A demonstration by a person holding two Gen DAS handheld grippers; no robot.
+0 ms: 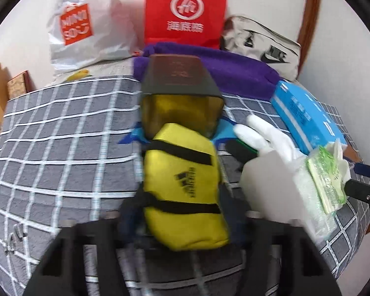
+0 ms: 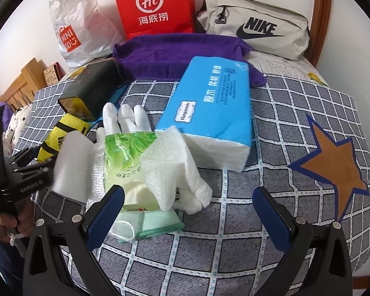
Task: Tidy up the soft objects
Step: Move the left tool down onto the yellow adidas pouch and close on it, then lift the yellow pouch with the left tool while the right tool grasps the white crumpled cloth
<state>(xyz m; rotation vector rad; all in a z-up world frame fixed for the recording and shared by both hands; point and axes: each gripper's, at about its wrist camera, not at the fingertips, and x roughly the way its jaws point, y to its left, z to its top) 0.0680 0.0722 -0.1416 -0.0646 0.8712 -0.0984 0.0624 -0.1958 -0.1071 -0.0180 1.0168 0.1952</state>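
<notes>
A yellow pouch (image 1: 182, 182) with black straps fills the middle of the left wrist view. My left gripper (image 1: 185, 212) is shut on it, a blue pad pressing each side. In the right wrist view the same pouch (image 2: 59, 138) shows at the far left, beside the left gripper's black frame. My right gripper (image 2: 188, 194) stands open over the checked bedcover (image 2: 234, 246). A crumpled white tissue (image 2: 172, 162) reaches between its blue pads without touching them. A green tissue packet (image 2: 125, 153), a white glove (image 2: 123, 118) and a folded green cloth (image 2: 157, 222) lie close by.
A black box (image 2: 91, 86) lies just beyond the pouch. A blue tissue pack (image 2: 217, 103) and a purple towel (image 2: 175, 51) lie further back. A Miniso bag (image 2: 79, 29), a red paper bag (image 2: 153, 7) and a Nike bag (image 2: 254, 27) line the wall.
</notes>
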